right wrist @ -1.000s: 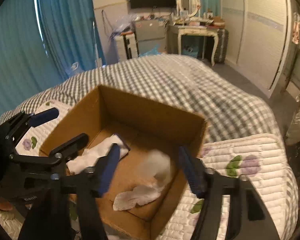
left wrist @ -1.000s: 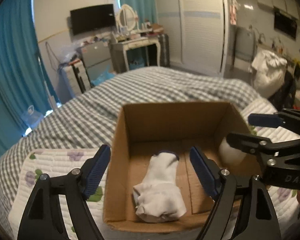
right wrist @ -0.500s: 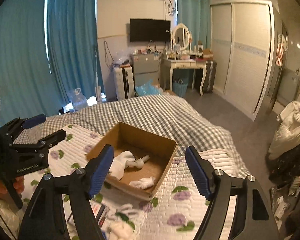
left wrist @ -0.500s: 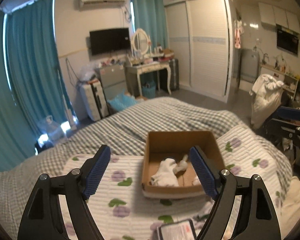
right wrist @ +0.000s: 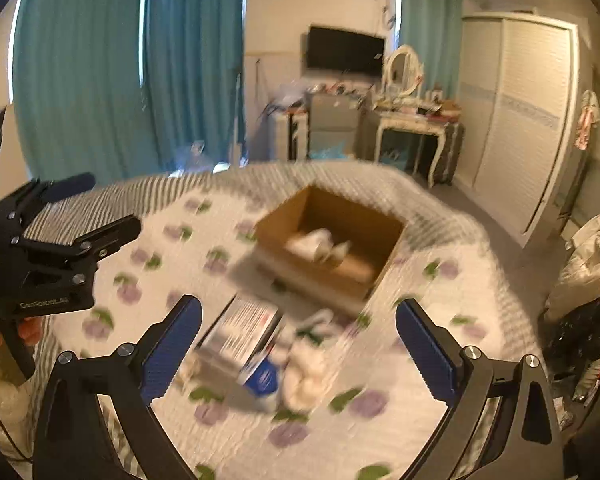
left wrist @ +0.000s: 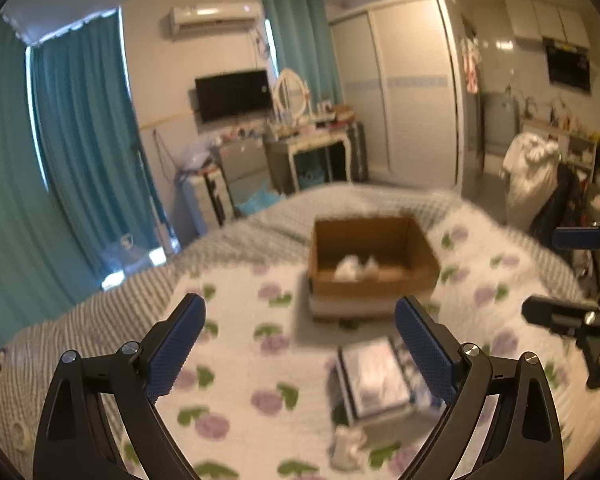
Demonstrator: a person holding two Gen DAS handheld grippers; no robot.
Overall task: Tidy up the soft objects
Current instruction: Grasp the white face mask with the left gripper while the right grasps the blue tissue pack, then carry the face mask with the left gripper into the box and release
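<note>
Socks (right wrist: 318,245), white, lie inside cardboard box (right wrist: 332,248) on the bed: that part looks done. Left hand-held gripper (left wrist: 300,346) jaws spread wide, nothing between; right hand-held gripper (right wrist: 298,346) likewise released, empty, both held well back from box. Remaining, by judgement: white soft items (right wrist: 306,372) loose on quilt (right wrist: 400,360) beside a flat packet (right wrist: 240,340), nr the right unit. Frames blurred, item count unclear. Surface: floral quilt over checked bedspread (right wrist: 148,196). Room: teal curtains (right wrist: 100,72), TV (right wrist: 345,51), wardrobe (right wrist: 520,112).
</note>
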